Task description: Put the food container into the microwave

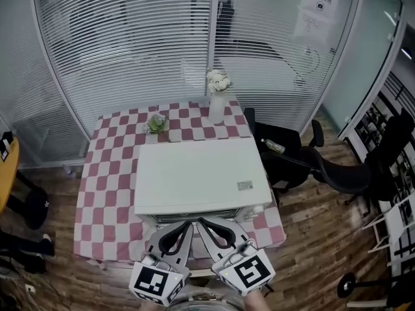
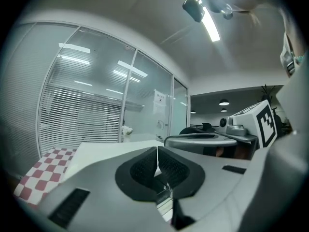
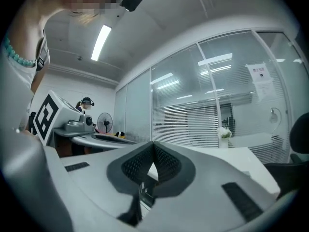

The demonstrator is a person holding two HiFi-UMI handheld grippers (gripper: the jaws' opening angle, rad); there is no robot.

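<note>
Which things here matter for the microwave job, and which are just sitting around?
For the job: microwave; left gripper and right gripper, both shut. No food container in view.
Lying about: flower vase; small plant; checkered tablecloth; office chair.

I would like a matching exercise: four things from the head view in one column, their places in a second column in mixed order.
1. microwave
2. flower vase
3. small green plant
4. black office chair

A. on the wooden floor
B. middle of the checked table
C. behind the microwave, further right
D. behind the microwave, further left

Pairs: 1-B, 2-C, 3-D, 4-A
</note>
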